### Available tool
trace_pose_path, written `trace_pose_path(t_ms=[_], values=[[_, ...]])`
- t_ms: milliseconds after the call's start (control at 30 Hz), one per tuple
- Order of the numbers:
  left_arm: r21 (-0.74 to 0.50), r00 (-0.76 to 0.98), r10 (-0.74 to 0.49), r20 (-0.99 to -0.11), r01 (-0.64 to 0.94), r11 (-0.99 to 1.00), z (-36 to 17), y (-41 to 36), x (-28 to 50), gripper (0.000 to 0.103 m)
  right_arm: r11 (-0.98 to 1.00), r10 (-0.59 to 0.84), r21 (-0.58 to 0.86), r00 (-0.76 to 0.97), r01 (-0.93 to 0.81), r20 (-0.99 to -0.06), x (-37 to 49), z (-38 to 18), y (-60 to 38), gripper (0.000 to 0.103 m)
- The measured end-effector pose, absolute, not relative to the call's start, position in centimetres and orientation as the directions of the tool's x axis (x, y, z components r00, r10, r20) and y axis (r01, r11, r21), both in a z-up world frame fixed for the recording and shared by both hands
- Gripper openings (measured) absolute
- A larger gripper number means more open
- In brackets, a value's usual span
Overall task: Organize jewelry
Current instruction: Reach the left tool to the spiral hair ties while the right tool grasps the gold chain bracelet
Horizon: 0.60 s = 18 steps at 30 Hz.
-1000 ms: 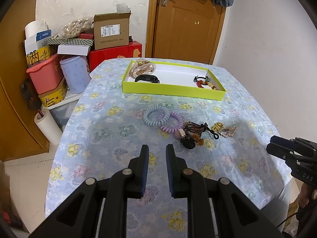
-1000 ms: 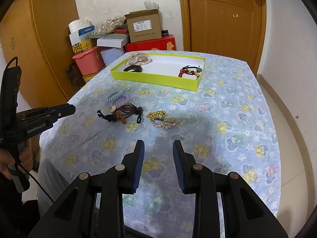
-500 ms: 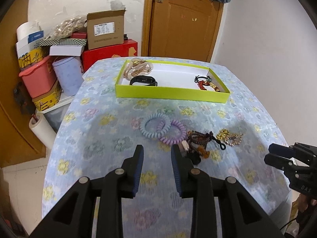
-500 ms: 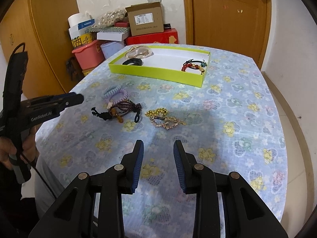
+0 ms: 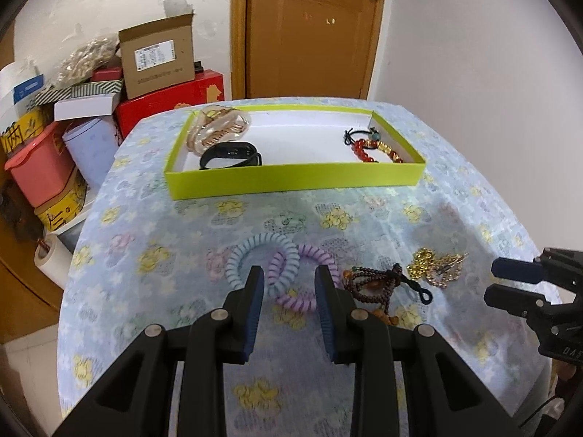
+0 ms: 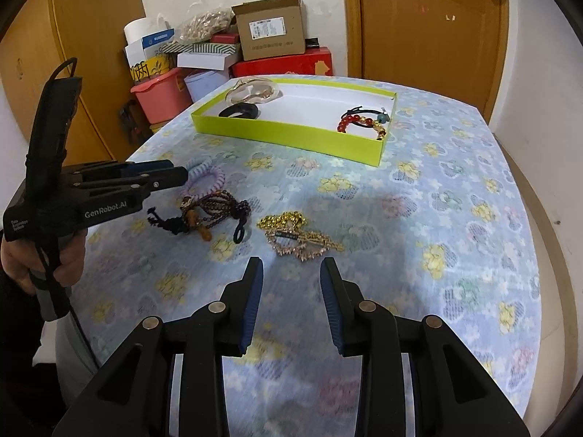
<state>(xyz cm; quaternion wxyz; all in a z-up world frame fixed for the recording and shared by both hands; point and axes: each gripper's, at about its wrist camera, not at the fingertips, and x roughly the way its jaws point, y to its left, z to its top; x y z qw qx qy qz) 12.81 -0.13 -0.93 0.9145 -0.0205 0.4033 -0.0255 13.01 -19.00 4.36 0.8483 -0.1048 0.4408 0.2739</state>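
A lime-green tray (image 5: 291, 178) (image 6: 291, 133) at the table's far side holds a clear hair claw (image 5: 218, 127), a black band (image 5: 231, 154) and a red and gold bead bracelet (image 5: 375, 147). On the floral cloth lie a blue coil hair tie (image 5: 262, 249), a purple coil tie (image 5: 309, 255), a dark bead bracelet (image 5: 379, 280) (image 6: 215, 209) and a gold hair clip (image 5: 435, 266) (image 6: 297, 238). My left gripper (image 5: 289, 284) is open, its jaws just above the coil ties. My right gripper (image 6: 291, 276) is open, just short of the gold clip.
Boxes, a pink tub and a paper roll are stacked left of the table (image 5: 73, 127). A wooden door (image 5: 313, 29) stands behind. The table's right edge (image 6: 539, 255) drops to the floor. Each gripper shows in the other's view: the right (image 5: 524, 287), the left (image 6: 109, 182).
Both grippers moved forward and down toward the jewelry. The left jaws opened wider and now stand over the coil ties. The right gripper came closer to the gold clip.
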Motion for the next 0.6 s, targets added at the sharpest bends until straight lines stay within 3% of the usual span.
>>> trace_pose_path(t_ms=[67,200,400,600], values=[[-0.049,0.666,-0.061,-0.743,0.037,0.998,-1.3,-0.3,13.2,0.03,0.823,0.376,0.065,0.456,-0.564,-0.806,13.4,4.1,-18.8,0.043],[-0.025,0.654,-0.045,-0.755,0.04,0.999,-1.9,-0.6,13.7,0.03,0.815,0.37,0.047,0.457,-0.577,-0.809,14.2,3.6,-18.5,0.044],[-0.013,0.647,-0.02,-0.762,0.017,1.0,-2.4,-0.4,14.0,0.011,0.789,0.372,0.006,0.471,-0.614,-0.8,15.3,3.6,-18.2,0.044],[-0.035,0.663,-0.022,-0.748,-0.007,0.999,-1.9,0.2,13.5,0.01,0.747,0.39,0.006,0.431,-0.664,-0.814,16.3,2.9,-17.7,0.044]])
